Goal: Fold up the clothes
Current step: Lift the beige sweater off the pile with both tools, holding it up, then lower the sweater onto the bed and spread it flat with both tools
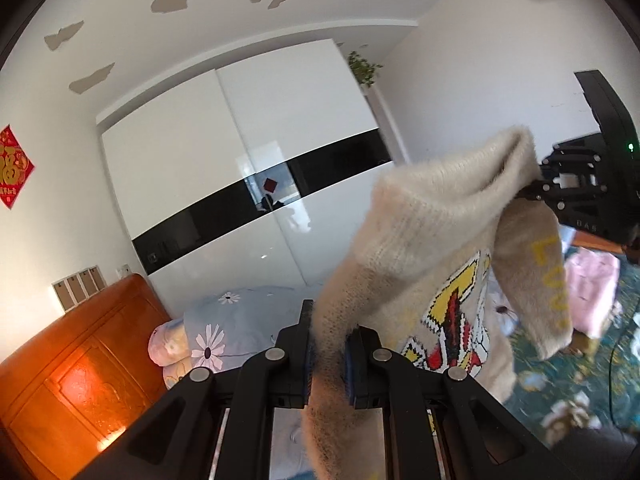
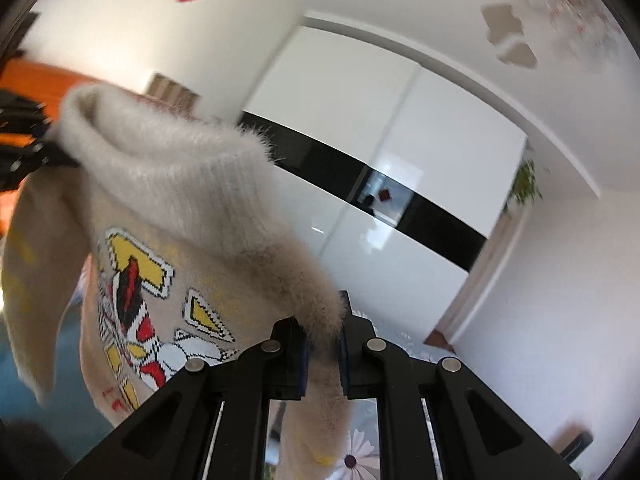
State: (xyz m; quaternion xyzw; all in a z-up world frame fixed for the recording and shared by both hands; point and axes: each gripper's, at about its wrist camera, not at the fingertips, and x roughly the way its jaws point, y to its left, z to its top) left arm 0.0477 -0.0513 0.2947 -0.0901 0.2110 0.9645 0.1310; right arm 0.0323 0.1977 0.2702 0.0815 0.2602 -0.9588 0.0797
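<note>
Fuzzy beige sweater (image 1: 420, 248), colorful knit graphic, hanging aloft, stretched.

Bed (image 1: 560, 372) in teal floral cover — pink garment (image 1: 592, 292), daisy-print quilt (image 1: 240, 320).

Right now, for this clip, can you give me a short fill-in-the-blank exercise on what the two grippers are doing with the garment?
1. Both grippers are shut on a fluffy beige ____.
2. The left gripper and the right gripper hold the sweater up in the ____.
3. The white wardrobe behind it has a ____ band across its doors.

Missing words: sweater; air; black
</note>
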